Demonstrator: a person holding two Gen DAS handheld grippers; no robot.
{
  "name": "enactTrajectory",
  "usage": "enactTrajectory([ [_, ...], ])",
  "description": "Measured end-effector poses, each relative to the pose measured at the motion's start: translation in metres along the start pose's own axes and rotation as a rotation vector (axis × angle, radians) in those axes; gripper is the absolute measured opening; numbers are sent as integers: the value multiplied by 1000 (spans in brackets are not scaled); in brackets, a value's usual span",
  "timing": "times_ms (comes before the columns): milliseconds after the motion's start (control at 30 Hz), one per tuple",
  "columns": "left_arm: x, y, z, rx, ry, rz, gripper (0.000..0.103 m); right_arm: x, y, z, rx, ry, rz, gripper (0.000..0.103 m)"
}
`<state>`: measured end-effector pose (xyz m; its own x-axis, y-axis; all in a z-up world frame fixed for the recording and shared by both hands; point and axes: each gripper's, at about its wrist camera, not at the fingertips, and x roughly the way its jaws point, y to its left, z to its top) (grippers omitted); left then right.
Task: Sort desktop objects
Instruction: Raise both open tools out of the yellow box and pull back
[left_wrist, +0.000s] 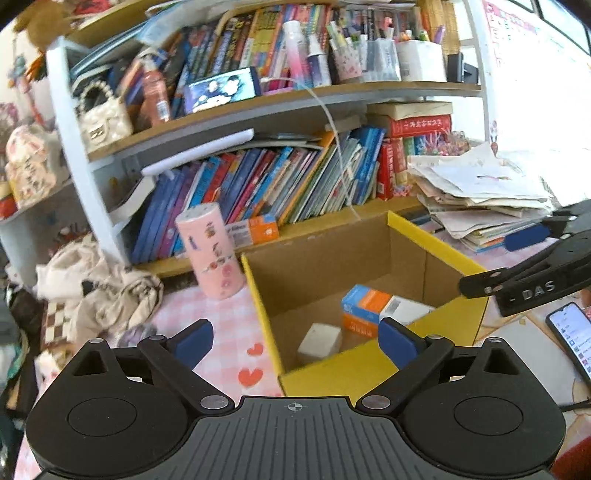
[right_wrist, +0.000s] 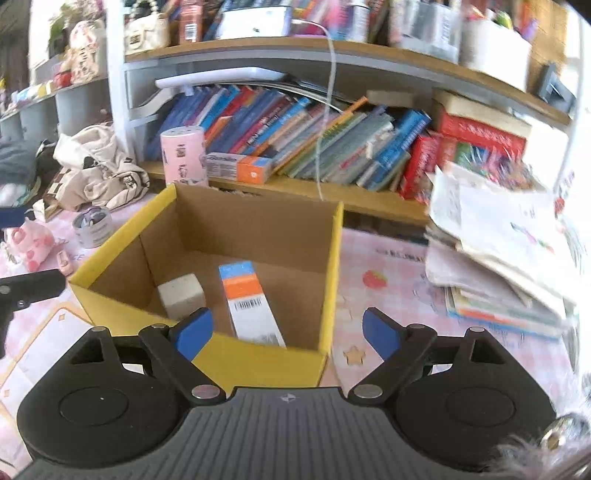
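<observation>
Desk sort, one-moment entry. Box (right_wrist: 328, 266): open-top carton, yellow outside, brown inside, on pink desk mat, directly ahead of both claws. Contents: carton (right_wrist: 251, 302), blue/orange/white w/ barcode, lying flat on box floor, long axis running roughly away from R claw toward the far wall; white cube (right_wrist: 183, 295) just beside it on its left, apart from it. Same two seen from the left view: carton (left_wrist: 373, 308), cube (left_wrist: 320, 341). L claw (left_wrist: 295, 341): fingers spread wide, nothing between them, over near-left corner of box. R claw (right_wrist: 287, 334): fingers spread wide, nothing held, over near wall of box, carton straight ahead and below. Loose items still on desk: pink cylinder (left_wrist: 210, 251) upright, just off box's far-left corner, ahead-left of L claw; 2nd carton (right_wrist: 239, 168) of like colours on lowest shelf edge just behind the cylinder, long axis crosswise to both claws; tape roll (right_wrist: 93, 226) and pink toy (right_wrist: 31, 247) on mat left of box, nearer L claw; phone (left_wrist: 570, 339) on R side. Judgement: two items lie in box as sorted; scene fits either a drop just made or a reach-in to come, can't tell which. Left-side loose items favour L claw.
</observation>
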<state>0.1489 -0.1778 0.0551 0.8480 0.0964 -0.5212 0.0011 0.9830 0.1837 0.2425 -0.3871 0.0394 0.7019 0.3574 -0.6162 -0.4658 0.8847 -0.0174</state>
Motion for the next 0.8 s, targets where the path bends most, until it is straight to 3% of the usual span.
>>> enactTrajectory([
  [233,-4,6,-13,-83,22,13,98,-8,7,-25,21,49,14,88],
  [800,5,0,-42,-131,125,0,98,3,45,-53,-77,166,112,88],
])
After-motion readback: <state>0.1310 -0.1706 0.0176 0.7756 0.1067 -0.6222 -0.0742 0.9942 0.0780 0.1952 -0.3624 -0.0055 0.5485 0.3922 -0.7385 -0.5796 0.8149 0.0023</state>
